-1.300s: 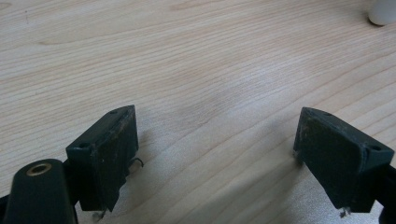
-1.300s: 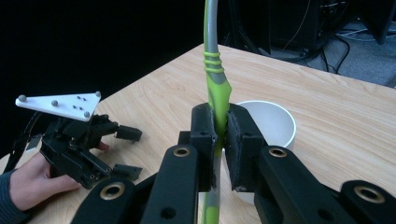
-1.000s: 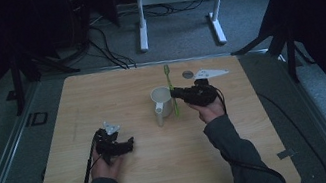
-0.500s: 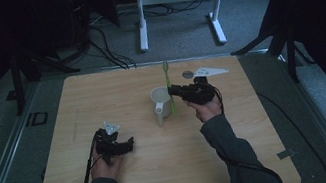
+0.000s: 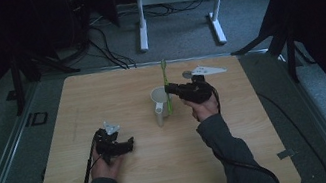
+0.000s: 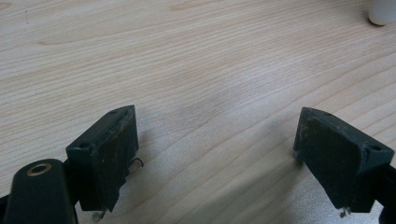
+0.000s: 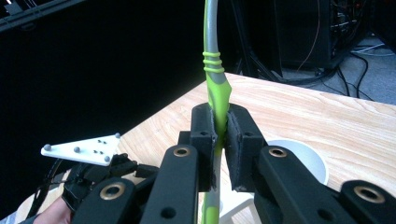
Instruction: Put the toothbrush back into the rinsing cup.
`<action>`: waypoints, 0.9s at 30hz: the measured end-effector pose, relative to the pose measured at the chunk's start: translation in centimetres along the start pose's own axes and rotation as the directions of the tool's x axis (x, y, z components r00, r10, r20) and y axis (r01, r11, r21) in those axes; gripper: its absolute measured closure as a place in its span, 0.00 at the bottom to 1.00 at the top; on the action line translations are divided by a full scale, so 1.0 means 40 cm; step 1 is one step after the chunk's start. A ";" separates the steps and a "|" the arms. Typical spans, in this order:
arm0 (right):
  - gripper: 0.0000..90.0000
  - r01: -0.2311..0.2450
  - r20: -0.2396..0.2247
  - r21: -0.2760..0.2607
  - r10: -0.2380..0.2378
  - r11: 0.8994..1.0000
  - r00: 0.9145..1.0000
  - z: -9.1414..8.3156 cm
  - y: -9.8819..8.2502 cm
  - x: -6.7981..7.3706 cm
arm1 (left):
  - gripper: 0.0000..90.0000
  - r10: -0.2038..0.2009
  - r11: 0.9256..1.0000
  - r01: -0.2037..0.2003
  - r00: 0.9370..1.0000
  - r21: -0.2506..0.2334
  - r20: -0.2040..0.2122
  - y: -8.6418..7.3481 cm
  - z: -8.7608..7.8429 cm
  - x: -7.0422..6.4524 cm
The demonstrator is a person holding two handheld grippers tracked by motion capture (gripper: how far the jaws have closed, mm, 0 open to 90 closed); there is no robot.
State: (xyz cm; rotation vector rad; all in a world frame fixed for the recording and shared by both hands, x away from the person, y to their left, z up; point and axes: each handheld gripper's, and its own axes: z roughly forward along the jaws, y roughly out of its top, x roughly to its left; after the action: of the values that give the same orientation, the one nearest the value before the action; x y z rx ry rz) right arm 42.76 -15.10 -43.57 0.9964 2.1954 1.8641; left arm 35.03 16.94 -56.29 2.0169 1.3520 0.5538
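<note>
Nothing is moving since earlier: right tongs (image 7: 219,140) are pinching the green toothbrush (image 7: 215,88) (upright beside the white cup (image 5: 159,103)); left tongs (image 6: 224,158) are resting spread over the bench (image 6: 187,56).

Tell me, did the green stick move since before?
No. The green stick stands in the same spot beside the white cup, clamped by the right gripper.

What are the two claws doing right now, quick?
Left claw: open, holding nothing, low over the table.
Right claw: closed on the green toothbrush, upright above the white cup.
</note>
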 end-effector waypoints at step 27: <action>0.91 -0.027 -0.009 -0.062 0.026 0.998 1.000 0.032 0.009 0.001 | 0.16 -0.001 1.000 0.001 1.000 -0.002 -0.001 -0.001 -0.001 -0.005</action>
State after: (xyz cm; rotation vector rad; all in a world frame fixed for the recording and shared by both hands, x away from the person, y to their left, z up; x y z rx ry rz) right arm 43.48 -13.97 -43.56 1.0136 2.1251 1.9377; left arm 34.92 16.78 -56.31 2.0139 1.3525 0.5554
